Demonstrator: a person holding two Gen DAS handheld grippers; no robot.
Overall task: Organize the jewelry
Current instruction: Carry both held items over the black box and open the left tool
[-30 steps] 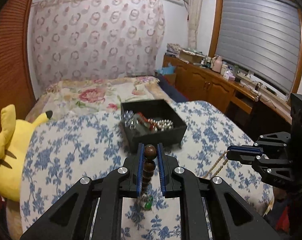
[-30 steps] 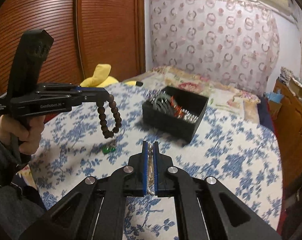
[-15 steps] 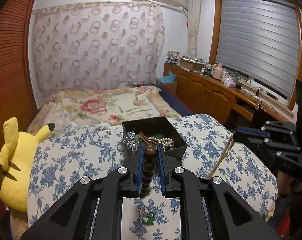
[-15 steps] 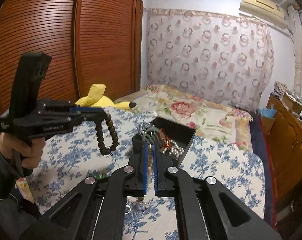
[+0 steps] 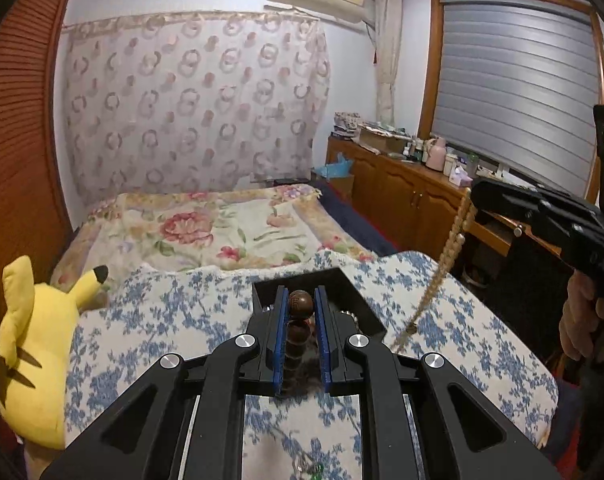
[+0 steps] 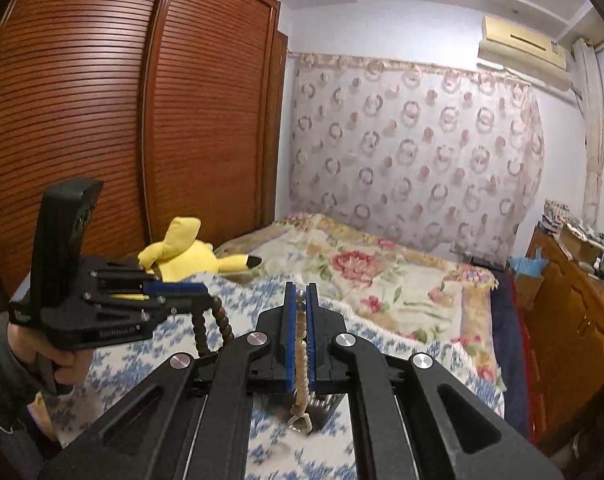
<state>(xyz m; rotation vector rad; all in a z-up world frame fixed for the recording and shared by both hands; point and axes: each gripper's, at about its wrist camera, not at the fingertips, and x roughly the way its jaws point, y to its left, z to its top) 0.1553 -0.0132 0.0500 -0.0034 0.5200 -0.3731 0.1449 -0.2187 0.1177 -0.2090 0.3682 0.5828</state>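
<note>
- The left claw [image 5: 301, 306] is clamped on a dark wooden bead bracelet [image 5: 300, 303]: one round bead sits between the blue pads at the tips, and the other beads hang down between the fingers.
- In the right wrist view that bracelet [image 6: 200, 330] hangs as a loop below the left claw [image 6: 210, 295], at the left of the picture, with a hand [image 6: 54, 354] around the black handle.
- The right claw [image 6: 301, 300] is closed tight on a pale bead necklace [image 6: 301, 354]; the strand runs along the narrow gap between the pads and dangles below, ending in a small clasp.
- From the left wrist, the necklace [image 5: 442, 264] hangs slanting down from the right claw [image 5: 476, 196] at the right, above the blue-flowered bedspread [image 5: 162, 320].
- Just past the left claw's tips a black box [image 5: 358, 300] lies on the bedspread; its contents are mostly hidden behind the fingers.
- A yellow plush toy [image 5: 30, 344] lies at the left edge of the bed.
- Farther off is a rose-patterned blanket [image 5: 222, 228], then a ring-patterned curtain [image 5: 190, 104] on the far wall.
- At the far right a wooden cabinet [image 5: 406, 196] carries small clutter under a shuttered window [image 5: 518, 92].
</note>
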